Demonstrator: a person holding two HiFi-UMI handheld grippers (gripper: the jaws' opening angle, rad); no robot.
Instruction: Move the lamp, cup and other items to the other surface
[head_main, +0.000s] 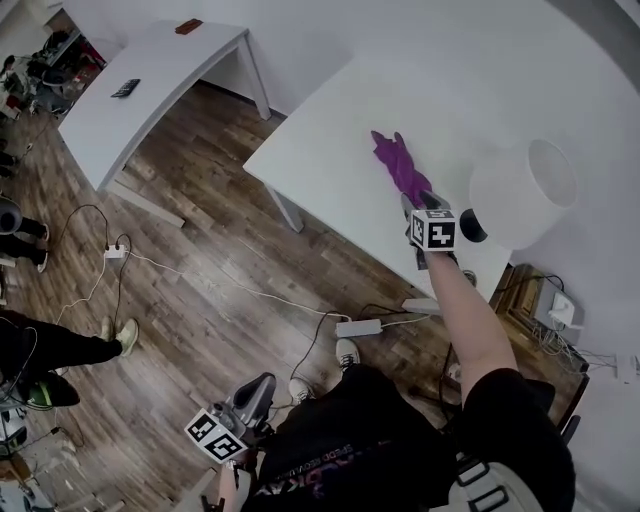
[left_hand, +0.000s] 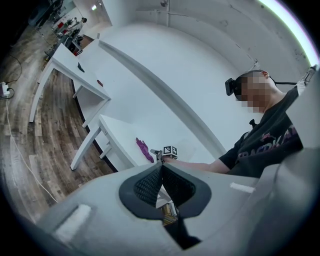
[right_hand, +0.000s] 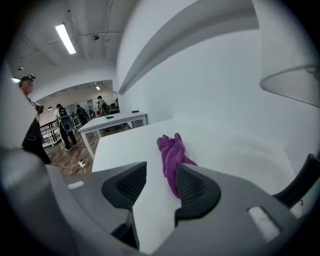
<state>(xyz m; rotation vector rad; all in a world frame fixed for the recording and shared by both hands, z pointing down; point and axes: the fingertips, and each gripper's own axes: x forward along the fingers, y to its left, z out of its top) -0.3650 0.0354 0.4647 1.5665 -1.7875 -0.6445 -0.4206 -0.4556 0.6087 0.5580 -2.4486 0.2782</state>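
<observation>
A purple glove (head_main: 398, 165) lies crumpled on the near white table (head_main: 330, 170). My right gripper (head_main: 418, 203) hangs just over the glove's near end with its jaws open. In the right gripper view the glove (right_hand: 171, 154) stretches away from the gap between the pads (right_hand: 161, 169), and nothing is gripped. The lamp, with a white shade (head_main: 525, 193) and a black base (head_main: 472, 226), stands on the table just right of this gripper. My left gripper (head_main: 262, 385) is low by the person's legs, away from the table, with its pads (left_hand: 161, 167) meeting on nothing. No cup is visible.
A second white table (head_main: 150, 80) stands at the far left with a dark flat item (head_main: 125, 88) and a brown one (head_main: 188, 26) on it. Cables and a power strip (head_main: 358, 327) lie on the wooden floor. People stand at the left (head_main: 60, 350).
</observation>
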